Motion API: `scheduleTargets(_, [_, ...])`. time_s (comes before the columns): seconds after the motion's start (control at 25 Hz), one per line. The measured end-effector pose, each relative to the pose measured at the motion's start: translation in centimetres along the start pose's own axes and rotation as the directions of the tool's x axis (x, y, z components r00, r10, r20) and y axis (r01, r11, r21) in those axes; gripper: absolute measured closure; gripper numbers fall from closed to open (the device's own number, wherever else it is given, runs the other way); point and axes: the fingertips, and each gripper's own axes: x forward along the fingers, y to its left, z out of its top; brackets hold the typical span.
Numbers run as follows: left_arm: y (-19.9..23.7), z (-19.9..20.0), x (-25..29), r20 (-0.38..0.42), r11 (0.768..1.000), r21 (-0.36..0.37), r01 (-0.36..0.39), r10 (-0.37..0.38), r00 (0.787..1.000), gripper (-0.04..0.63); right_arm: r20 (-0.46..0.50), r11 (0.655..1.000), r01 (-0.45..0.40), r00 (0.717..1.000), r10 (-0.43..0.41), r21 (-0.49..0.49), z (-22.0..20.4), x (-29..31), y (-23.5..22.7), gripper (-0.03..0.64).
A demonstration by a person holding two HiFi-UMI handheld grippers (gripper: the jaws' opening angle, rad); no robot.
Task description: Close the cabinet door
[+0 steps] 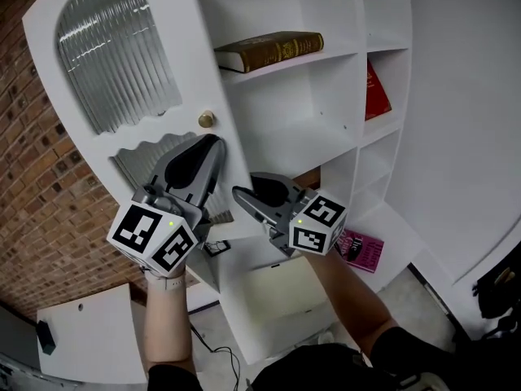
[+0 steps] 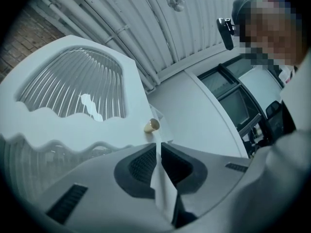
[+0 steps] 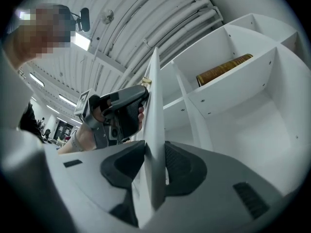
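The white cabinet door (image 1: pixel 191 63) stands open at the left, with a ribbed glass pane (image 1: pixel 114 51) and a brass knob (image 1: pixel 207 120). My left gripper (image 1: pixel 210 147) sits on the door's free edge just below the knob. In the left gripper view its pads close tightly on the thin door edge (image 2: pixel 158 152), with the knob (image 2: pixel 152 125) right ahead. My right gripper (image 1: pixel 251 187) is lower on the same edge, on the shelf side. In the right gripper view the door edge (image 3: pixel 154 130) runs between its jaws with a slit beside one pad. The left gripper (image 3: pixel 121 106) shows beyond.
Cabinet shelves (image 1: pixel 326 129) lie to the right, holding a brown book (image 1: pixel 269 51), a red book (image 1: pixel 376 92) and a pink item (image 1: pixel 358 249) lower down. A brick wall (image 1: pixel 32 177) is behind the door. A white surface (image 1: pixel 89 340) with a black object is at lower left.
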Motion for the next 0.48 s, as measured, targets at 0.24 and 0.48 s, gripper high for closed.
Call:
scheduleTargets(0.24, [1.6,-1.0,1.4,-0.020,0.999,0.016,-0.044,0.045,0.999,0.557,0.019,0.999,0.013,1.000,-0.014,0.031,-0.5,0.8,-2.6,0.451])
scheduleTargets(0.48, [2.7,-1.5,2.3,-0.021,0.997,0.022,-0.078,0.078,0.997,0.558,0.012,0.999,0.012,1.000,-0.013,0.048,-0.8,1.6,-4.5,0.410])
